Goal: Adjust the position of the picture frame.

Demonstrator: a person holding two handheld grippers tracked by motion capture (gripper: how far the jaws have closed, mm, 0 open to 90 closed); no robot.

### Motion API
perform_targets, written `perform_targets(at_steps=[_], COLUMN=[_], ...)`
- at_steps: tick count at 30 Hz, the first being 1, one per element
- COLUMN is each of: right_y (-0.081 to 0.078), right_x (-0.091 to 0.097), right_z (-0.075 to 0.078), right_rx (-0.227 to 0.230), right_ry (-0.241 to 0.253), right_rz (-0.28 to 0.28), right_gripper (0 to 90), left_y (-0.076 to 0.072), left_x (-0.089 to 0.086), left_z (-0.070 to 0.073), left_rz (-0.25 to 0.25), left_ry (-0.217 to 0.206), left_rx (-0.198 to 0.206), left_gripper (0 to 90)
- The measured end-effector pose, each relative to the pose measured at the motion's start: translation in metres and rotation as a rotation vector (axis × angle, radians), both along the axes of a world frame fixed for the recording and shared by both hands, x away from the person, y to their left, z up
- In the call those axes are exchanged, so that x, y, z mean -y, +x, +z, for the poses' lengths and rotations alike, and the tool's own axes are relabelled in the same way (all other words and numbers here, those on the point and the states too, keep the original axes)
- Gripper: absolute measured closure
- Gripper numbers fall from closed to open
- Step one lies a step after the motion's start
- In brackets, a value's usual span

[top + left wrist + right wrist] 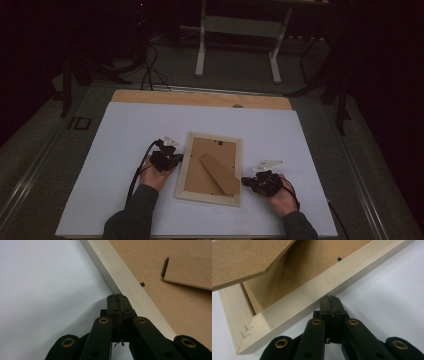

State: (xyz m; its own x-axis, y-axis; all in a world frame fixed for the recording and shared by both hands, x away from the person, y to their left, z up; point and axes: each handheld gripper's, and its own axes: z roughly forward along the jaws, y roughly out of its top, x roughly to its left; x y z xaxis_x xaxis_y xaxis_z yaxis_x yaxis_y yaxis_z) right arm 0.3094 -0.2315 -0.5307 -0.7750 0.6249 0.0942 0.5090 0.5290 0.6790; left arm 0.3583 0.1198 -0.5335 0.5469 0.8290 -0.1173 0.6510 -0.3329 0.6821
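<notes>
The picture frame [209, 169] lies face down on the white surface [125, 135], long axis running away from the person, between both tools. Left tool [117, 296] sits shut and empty at its left rail; right tool [331, 298] likewise (near the close corner), at its right rail.

Each hand carries a black claw. The left claw [167, 159] has a pale grey three-cornered plate at its twelve o'clock edge and a black cable curving off toward seven o'clock along the forearm. The right claw [261, 183] bears a like plate and a cable looping round the wrist toward five o'clock. Both sleeves are dark grey-green. In the gripper views the jaws are matt black link arms with brass-ringed pivots and small screw holes.
</notes>
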Motion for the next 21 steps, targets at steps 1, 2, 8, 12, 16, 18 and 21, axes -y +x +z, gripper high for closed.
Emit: perform_targets(at_steps=[1, 2, 8, 12, 16, 18, 21], right_y=[0.0, 0.0, 0.0, -0.001, -0.002, -0.002, -0.001], right_x=[0.0, -0.001, -0.003, -0.006, -0.01, -0.011, -0.01], right_z=[0.0, 0.0, 0.0, 0.0, -0.001, -0.001, -0.001], right_rx=[0.0, 0.002, 0.0, 0.003, 0.002, 0.0, -0.005], right_ry=[-0.001, -0.001, 0.001, -0.004, 0.002, 0.003, 0.013], right_rz=[0.003, 0.004, 0.014, 0.024, 0.043, 0.048, 0.055], right_gripper=[90.0, 90.0, 90.0, 90.0, 90.0, 90.0, 90.0], left_y=[0.005, 0.007, 0.021, 0.028, 0.031, 0.031, 0.03], left_x=[0.002, 0.003, 0.003, 0.003, 0.003, 0.003, 0.004], left_z=[0.0, 0.001, 0.0, 0.0, -0.001, -0.001, -0.001], left_rz=[0.002, 0.001, 0.001, -0.01, 0.012, 0.016, 0.016], left_ry=[0.007, 0.009, -0.021, -0.021, -0.024, -0.029, -0.016], left_rx=[0.001, 0.002, -0.009, -0.01, -0.006, -0.002, 0.009], left_gripper=[90.0, 90.0, 90.0, 90.0, 90.0, 90.0, 90.0])
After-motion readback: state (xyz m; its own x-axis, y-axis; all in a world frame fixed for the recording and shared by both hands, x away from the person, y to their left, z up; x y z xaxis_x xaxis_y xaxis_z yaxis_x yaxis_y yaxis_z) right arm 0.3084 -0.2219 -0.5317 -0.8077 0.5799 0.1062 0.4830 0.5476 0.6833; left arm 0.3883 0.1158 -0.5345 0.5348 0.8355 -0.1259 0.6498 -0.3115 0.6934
